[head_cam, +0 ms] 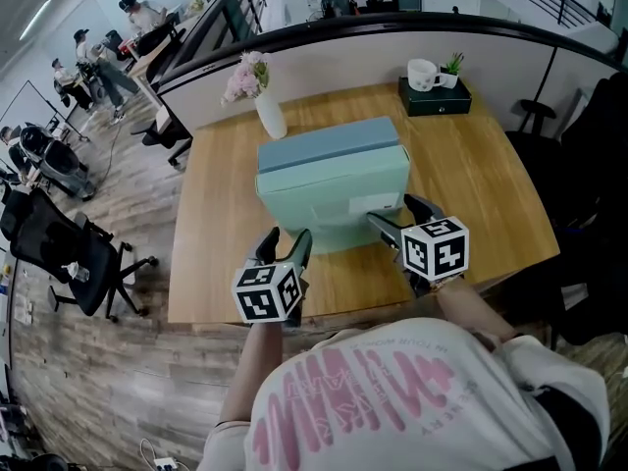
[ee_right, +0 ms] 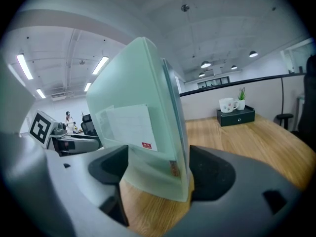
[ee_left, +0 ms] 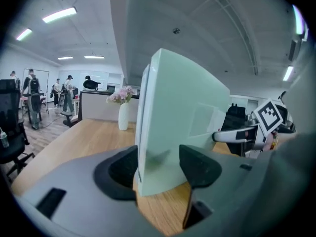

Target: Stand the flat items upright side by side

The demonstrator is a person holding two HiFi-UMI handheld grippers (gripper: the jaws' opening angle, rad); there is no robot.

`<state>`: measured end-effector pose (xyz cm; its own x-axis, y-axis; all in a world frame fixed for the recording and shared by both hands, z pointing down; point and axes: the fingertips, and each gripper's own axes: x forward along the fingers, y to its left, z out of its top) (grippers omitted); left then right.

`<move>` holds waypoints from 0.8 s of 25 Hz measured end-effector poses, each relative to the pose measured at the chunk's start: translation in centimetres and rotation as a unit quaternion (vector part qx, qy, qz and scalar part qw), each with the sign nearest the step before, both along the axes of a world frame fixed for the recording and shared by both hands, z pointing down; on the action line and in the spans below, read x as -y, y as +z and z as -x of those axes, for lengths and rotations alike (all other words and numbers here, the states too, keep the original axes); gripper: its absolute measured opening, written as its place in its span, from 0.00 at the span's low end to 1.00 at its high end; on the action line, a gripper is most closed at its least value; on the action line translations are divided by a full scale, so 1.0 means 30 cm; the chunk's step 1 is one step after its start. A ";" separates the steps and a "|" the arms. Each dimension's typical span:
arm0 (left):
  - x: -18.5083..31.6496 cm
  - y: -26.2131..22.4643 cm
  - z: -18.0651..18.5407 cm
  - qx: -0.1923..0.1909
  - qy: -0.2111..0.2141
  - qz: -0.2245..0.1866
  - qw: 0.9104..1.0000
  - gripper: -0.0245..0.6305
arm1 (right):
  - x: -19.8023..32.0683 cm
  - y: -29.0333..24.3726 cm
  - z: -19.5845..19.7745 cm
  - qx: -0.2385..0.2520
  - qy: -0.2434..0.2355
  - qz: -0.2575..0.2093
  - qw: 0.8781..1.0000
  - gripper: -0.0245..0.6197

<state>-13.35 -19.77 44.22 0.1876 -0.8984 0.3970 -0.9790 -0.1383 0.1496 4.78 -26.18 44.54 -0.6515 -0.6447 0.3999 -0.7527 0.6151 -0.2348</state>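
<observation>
my left gripper (ee_left: 158,168): jaws pinch the green folder (ee_left: 182,107) | my right gripper (ee_right: 159,169): jaws pinch it too | danger: a crooked let-go drops it flat on the tabletop (head_cam: 481,175)

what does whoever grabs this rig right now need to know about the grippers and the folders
Left gripper: shut on the lower left corner of the mint-green flat plastic folder.
Right gripper: shut on that folder's right end, jaws set wider; they may also span the folder behind it.
Things: the mint-green folder stands upright on the light wooden table, with a blue-grey flat folder upright right behind it, apparently touching.
Done: both flat items look upright, side by side.
Left: probably release gently, one gripper at a time; I can't tell if they stand unaided.
</observation>
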 end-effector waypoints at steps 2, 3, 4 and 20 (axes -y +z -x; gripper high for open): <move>-0.002 -0.014 0.008 -0.019 -0.010 -0.007 1.000 0.44 | -0.002 -0.009 -0.004 0.003 0.002 -0.004 1.000 0.64; 0.000 -0.022 0.014 -0.029 -0.017 -0.012 0.999 0.44 | 0.001 -0.015 -0.008 0.004 0.004 -0.007 1.000 0.64; 0.002 -0.029 0.022 -0.039 -0.026 -0.018 0.999 0.44 | 0.005 -0.021 -0.013 0.005 0.006 -0.010 1.000 0.64; -0.111 -0.014 0.075 -0.106 -0.050 -0.004 0.993 0.26 | -0.049 0.064 -0.211 0.045 0.156 0.079 0.984 0.24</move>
<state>-15.59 -16.44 43.81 0.1766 -0.9198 0.3505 -0.9346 -0.0450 0.3529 11.13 -24.70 46.46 -0.4699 -0.7530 0.4606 -0.8703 0.3083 -0.3840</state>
